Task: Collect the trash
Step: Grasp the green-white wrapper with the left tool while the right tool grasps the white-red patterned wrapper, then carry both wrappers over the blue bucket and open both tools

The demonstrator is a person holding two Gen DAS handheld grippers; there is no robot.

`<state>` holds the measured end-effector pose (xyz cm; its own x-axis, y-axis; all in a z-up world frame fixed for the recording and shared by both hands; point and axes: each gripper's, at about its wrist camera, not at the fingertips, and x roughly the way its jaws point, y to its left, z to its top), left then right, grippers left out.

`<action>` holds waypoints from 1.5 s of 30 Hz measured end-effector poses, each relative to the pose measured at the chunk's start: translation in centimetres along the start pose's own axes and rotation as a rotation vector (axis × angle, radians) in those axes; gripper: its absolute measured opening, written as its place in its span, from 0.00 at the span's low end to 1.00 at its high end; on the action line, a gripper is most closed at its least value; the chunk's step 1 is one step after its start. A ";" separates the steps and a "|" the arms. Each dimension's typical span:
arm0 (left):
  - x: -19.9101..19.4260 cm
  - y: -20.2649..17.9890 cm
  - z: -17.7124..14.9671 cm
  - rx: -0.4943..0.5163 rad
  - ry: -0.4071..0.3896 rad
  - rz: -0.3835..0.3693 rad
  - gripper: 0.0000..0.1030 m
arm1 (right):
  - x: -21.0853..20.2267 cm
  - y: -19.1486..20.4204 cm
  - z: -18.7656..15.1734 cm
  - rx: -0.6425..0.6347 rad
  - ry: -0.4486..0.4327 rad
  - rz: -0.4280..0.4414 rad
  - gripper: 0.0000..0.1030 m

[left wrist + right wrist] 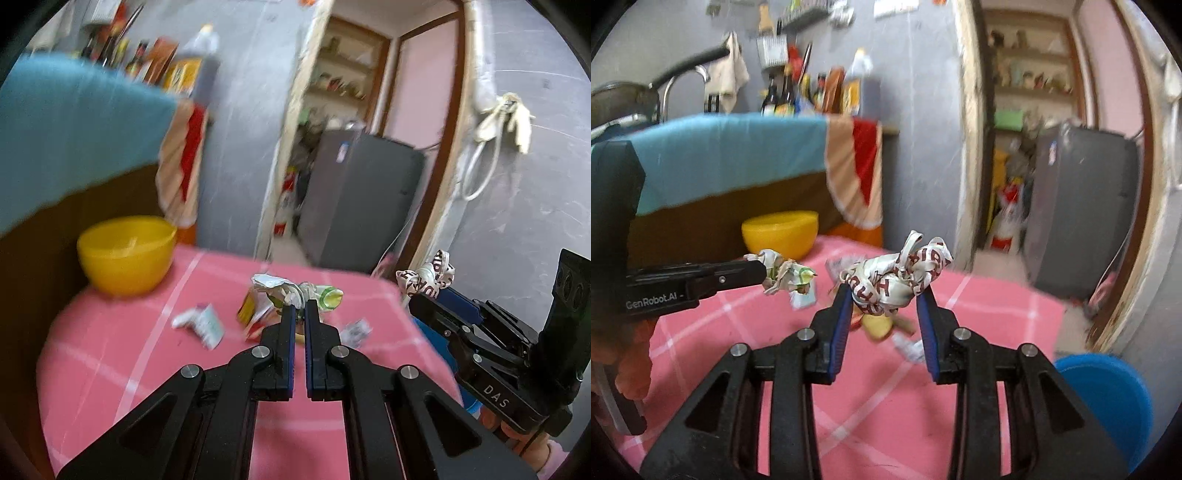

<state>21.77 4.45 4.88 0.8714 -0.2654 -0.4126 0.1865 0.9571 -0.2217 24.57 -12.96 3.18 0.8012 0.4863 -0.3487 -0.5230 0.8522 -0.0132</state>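
My left gripper (300,308) is nearly closed, pinching a crumpled wrapper (314,291); my right gripper (884,291), jaws half-open, clamps a ribbon wad (897,275).

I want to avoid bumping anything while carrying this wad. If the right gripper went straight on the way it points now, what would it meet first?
Probably the grey wall by the doorway. The right gripper, shut on the ribbon wad, points over the pink table, above the scraps; depth is unclear.

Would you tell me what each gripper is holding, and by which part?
The right gripper clamps the printed ribbon wad by its lower sides. The left gripper pinches the crumpled wrapper by one end.
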 end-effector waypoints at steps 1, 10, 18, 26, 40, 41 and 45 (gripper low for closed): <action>-0.3 -0.6 0.2 0.014 -0.025 -0.010 0.03 | -0.7 -0.3 0.2 -0.002 -0.029 -0.017 0.42; -1.7 -7.1 1.8 0.142 -0.214 -0.108 0.03 | -5.9 -3.1 1.2 0.011 -0.197 -0.159 0.42; -0.7 -11.8 2.0 0.179 -0.231 -0.193 0.03 | -10.5 -6.7 0.9 0.044 -0.271 -0.279 0.42; 3.0 -16.1 1.2 0.180 -0.147 -0.277 0.03 | -12.9 -11.0 -0.8 0.100 -0.231 -0.371 0.42; 9.1 -19.5 -0.3 0.122 0.038 -0.301 0.03 | -11.0 -17.0 -5.6 0.219 0.052 -0.376 0.43; 9.2 -19.4 -0.5 0.119 0.045 -0.297 0.03 | -10.9 -17.2 -5.7 0.227 0.061 -0.372 0.44; 9.4 -18.9 -0.6 0.106 0.066 -0.277 0.03 | -10.6 -17.9 -6.1 0.261 0.089 -0.354 0.56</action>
<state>26.18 -16.24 4.69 0.7501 -0.5214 -0.4068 0.4622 0.8533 -0.2414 23.71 -34.53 1.40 0.8833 0.1473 -0.4451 -0.1211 0.9888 0.0870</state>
